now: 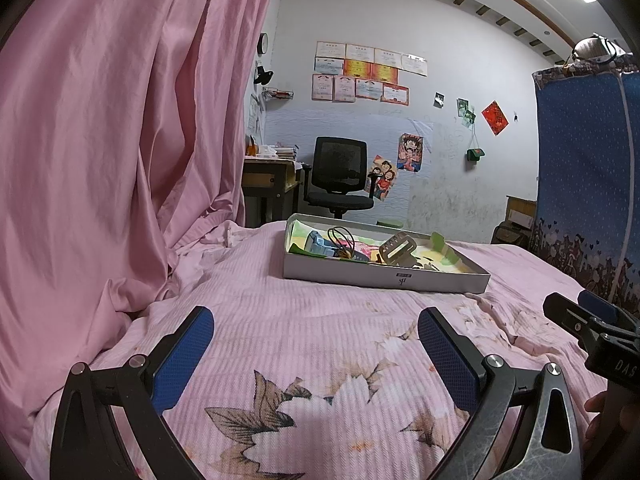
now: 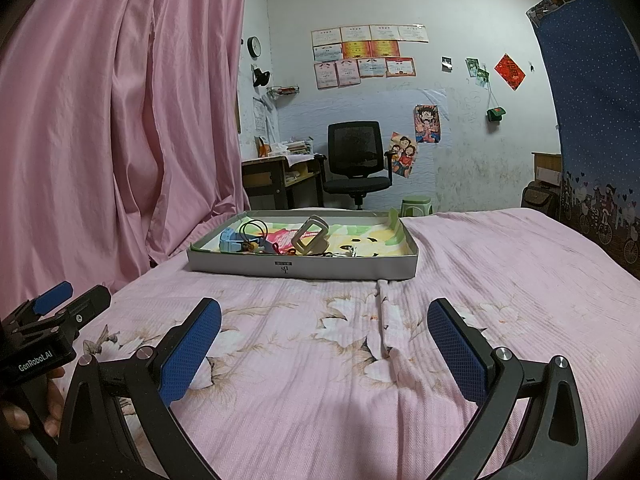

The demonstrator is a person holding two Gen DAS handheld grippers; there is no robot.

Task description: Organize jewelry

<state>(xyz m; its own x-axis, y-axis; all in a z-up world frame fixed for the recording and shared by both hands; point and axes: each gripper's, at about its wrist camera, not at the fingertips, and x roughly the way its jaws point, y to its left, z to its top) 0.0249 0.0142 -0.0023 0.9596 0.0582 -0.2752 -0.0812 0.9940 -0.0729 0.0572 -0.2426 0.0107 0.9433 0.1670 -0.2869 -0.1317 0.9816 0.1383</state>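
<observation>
Your right wrist view shows a green stool on the floor past the bed's far edge; the left wrist view hardly shows it. Each view catches the other tool at its margin: the right gripper at 3 o'clock in the left view, the left gripper at 9 o'clock in the right view.

Your left gripper has its fingers wide apart with nothing between them, and so does your right gripper. Both hang over the pink bedspread, which lies bare from the fingers up to the tray. A pink curtain closes off the bed's side at 9 o'clock.

The grey tray sits at 12 o'clock, well apart from both grippers. In it lie a beige hair claw, a blue piece, black hair ties and small items too fine to tell.
</observation>
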